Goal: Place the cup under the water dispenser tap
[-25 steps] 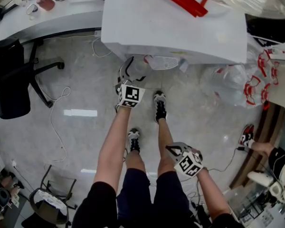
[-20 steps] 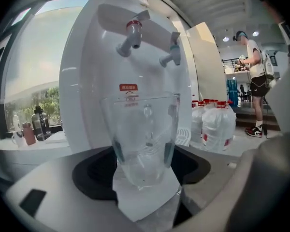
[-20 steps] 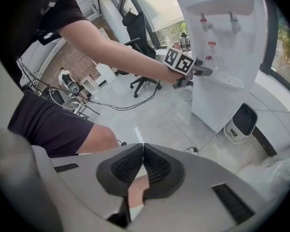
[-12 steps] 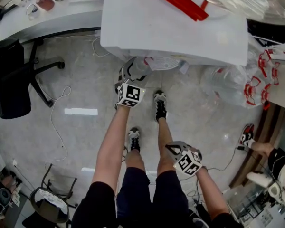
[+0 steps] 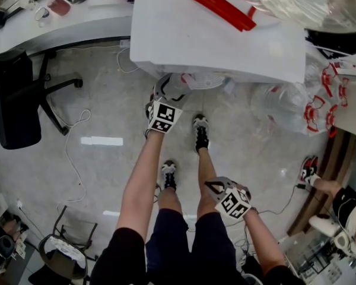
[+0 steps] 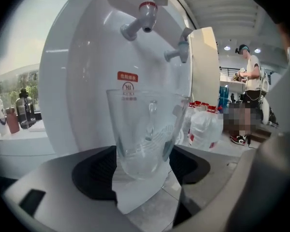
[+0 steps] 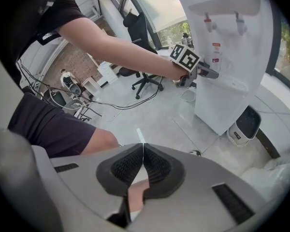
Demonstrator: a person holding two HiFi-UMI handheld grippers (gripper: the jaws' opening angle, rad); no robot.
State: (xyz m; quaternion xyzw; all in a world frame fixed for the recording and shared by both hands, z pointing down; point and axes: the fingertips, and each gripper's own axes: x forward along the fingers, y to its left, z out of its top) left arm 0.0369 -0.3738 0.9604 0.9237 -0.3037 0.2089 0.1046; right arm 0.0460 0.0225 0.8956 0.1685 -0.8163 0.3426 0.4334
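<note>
So, going left to right: the left gripper view has a tabletop [image 6: 9, 137] at its left edge carrying a dark bottle [image 6: 23, 108] and some smaller bits. Dead centre is the cup [image 6: 146, 129], clear glass, upright, handle on its far side. It sits right between the fingers [image 6: 93, 175] of the left gripper [image 5: 164, 95], with the dark pads pressed on both lower sides, so it's clamped. The cup is close to the front of the white water dispenser [image 6: 82, 76], lined up below the red-capped tap [image 6: 146, 11], with a second tap [image 6: 180, 50] off to the right. There's a white ledge [image 6: 135, 197] under the base, but I can't tell if the glass touches it. Further right are red-capped water jugs [image 6: 203, 129] on the floor, and a person [image 6: 251, 76] stands way back.

Funny thing is, the head view gives none of that. The dispenser's top blocks both taps, and I can't make out the cup at all, just the gripper poking in under the edge. It does show an office chair [image 5: 15, 105] at far left and the right gripper [image 5: 216, 189] hanging low by the thigh, well apart from the dispenser.

The right gripper view shows its own fingers [image 7: 128, 166] shut tight together with nothing between them, angled down at the floor. It also catches the left arm from the side, reaching in to the dispenser front below both taps.
</note>
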